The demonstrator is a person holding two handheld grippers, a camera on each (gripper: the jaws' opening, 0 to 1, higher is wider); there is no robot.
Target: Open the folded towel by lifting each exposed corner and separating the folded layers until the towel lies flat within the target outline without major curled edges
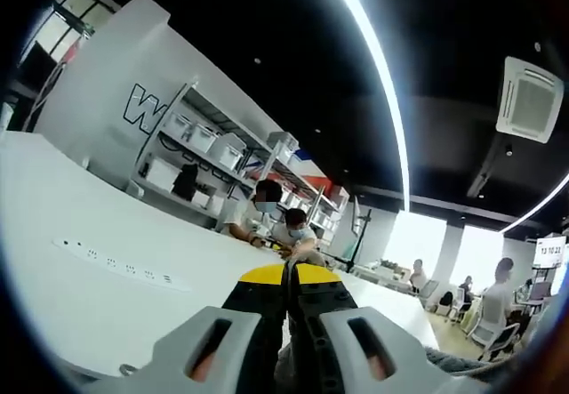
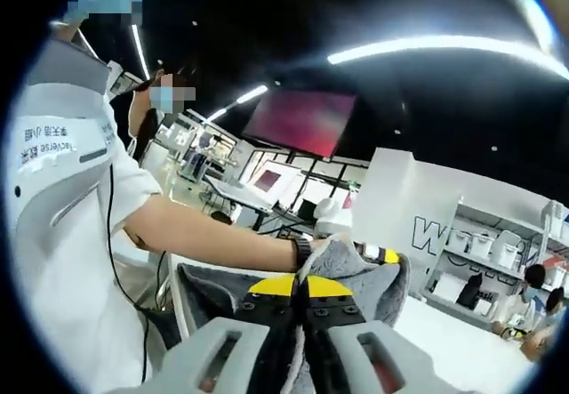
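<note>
So in the left gripper view our left gripper [image 1: 289, 274] has its yellow-tipped jaws pressed together, and we can't make out anything pinched between them. It's pointing out across a big white table [image 1: 80, 287], and there's a white power strip [image 1: 120, 265] lying flat on the tabletop off to the left of the jaws. A scrap of grey fabric peeks in at the bottom right edge, but it's too small to say much about. Further back, two people [image 1: 276, 221] sit at the far side of the table, in front of a metal shelf rack [image 1: 213, 158] loaded with white bins, and a white wall [image 1: 111, 83] with big dark lettering stands behind it. A long ceiling light strip [image 1: 378, 83] curves overhead.

In the right gripper view our right gripper [image 2: 299, 285] has its jaws shut too, and the grey towel [image 2: 364, 292] is bunched up right at the tips and hanging down around the jaws, so it looks clamped on a fold of it. The towel is lifted up off the table here, crumpled, not flat. A person's forearm [image 2: 222, 238] in a white shirt reaches in from the left, and their hand [image 2: 311, 250] sits just beside the top of the towel, touching it. A reddish screen [image 2: 302, 123] hangs in the background.
</note>
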